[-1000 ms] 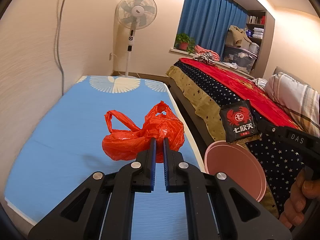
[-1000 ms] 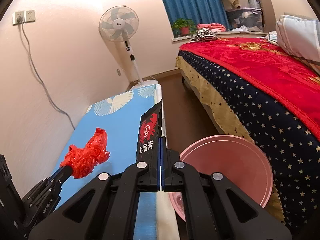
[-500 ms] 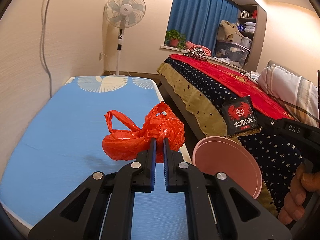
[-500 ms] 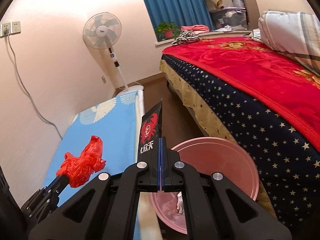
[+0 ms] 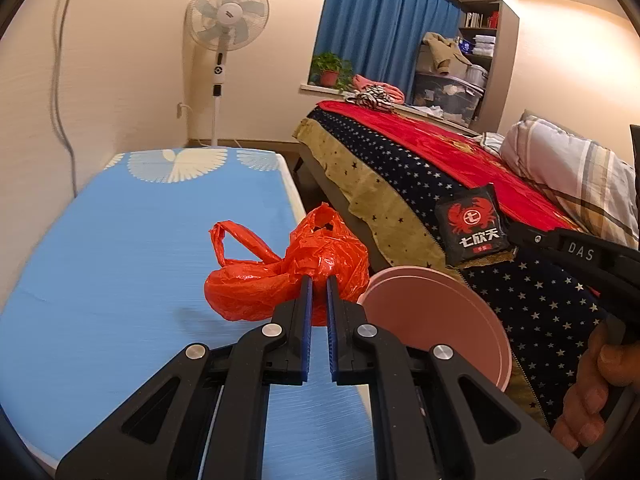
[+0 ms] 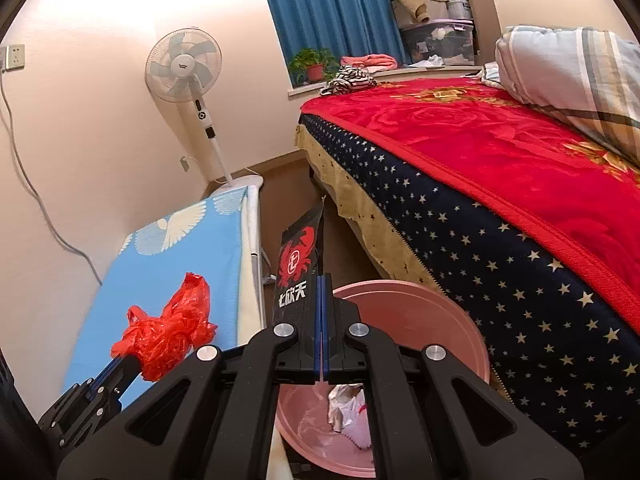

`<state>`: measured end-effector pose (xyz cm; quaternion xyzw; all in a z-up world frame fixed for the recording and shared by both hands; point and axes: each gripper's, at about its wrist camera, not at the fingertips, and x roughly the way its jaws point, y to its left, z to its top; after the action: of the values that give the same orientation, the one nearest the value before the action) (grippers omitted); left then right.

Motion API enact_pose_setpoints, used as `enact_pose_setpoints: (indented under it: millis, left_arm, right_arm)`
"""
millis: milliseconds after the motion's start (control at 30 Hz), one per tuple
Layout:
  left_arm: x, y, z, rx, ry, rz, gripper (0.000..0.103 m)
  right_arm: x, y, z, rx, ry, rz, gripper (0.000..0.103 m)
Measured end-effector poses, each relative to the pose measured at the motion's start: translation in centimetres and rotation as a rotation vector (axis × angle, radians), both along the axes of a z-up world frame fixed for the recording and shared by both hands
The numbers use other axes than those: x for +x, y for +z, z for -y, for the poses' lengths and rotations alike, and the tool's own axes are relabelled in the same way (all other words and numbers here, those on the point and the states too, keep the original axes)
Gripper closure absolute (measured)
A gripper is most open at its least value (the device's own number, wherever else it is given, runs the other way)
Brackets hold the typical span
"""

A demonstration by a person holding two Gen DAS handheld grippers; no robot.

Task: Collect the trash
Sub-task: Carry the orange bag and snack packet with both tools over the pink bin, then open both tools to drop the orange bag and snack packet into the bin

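Note:
My left gripper point(image 5: 318, 280) is shut on a crumpled orange-red plastic bag point(image 5: 280, 276), held above the blue mattress edge; the same bag point(image 6: 168, 328) shows at lower left in the right wrist view. My right gripper point(image 6: 322, 280) is shut on a flat black snack packet with a red crab logo point(image 6: 298, 268), held over the pink bin point(image 6: 420, 312). The left wrist view has that packet point(image 5: 472, 228) at right, above the pink bin point(image 5: 436, 312). White crumpled trash point(image 6: 348, 408) lies inside the bin.
A blue mattress point(image 5: 120, 260) runs along the left wall. A bed with a red and starred blanket point(image 6: 500, 168) fills the right, with a plaid pillow point(image 6: 568, 68). A standing fan point(image 5: 226, 36) is at the far end. A narrow floor strip point(image 6: 296, 184) lies between.
Both grippers have drifted right toward the pink bin, each keeping its load. More of the bin's inside, with white trash, now shows under the right gripper.

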<state>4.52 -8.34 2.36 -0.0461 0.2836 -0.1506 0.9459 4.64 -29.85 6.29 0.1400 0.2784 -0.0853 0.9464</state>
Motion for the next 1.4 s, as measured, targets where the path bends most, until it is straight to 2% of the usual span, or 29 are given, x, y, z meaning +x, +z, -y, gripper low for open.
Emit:
enact_pose_setpoints:
  millis: [1000, 1067, 1100, 1133, 1167, 1233, 1333, 1400]
  left_arm:
    - [1.6, -2.7, 8.5, -0.022, -0.187, -0.068, 0.096]
    - [1.7, -3.0, 8.9, -0.039, -0.231, -0.092, 0.095]
    - [1.7, -3.2, 8.9, -0.035, -0.235, -0.099, 0.088]
    - [1.9, -3.3, 8.9, -0.03, -0.232, -0.103, 0.083]
    - [1.9, -3.4, 8.8, -0.03, -0.229, -0.107, 0.073]
    - [1.9, -3.5, 8.3, -0.036, -0.218, -0.114, 0.07]
    - [1.6, -3.2, 7.2, -0.029, -0.193, -0.104, 0.063]
    - [1.3, -2.9, 6.4, -0.029, -0.168, -0.09, 0.052]
  right_arm:
    - [-0.7, -1.1, 4.3, -0.015, -0.162, -0.074, 0.102]
    - [-0.7, -1.2, 4.6, -0.016, -0.181, -0.086, 0.098]
    - [-0.8, -1.2, 4.7, -0.019, -0.193, -0.089, 0.095]
    - [-1.0, -1.2, 5.0, -0.012, -0.204, -0.088, 0.084]
    - [-1.1, -1.2, 5.1, -0.012, -0.21, -0.088, 0.071]
    - [-1.3, -1.0, 5.1, -0.019, -0.227, -0.082, 0.058]
    - [-1.5, -0.8, 4.6, -0.017, -0.224, -0.074, 0.046]
    - [-1.6, -0.7, 4.0, -0.017, -0.212, -0.067, 0.037]
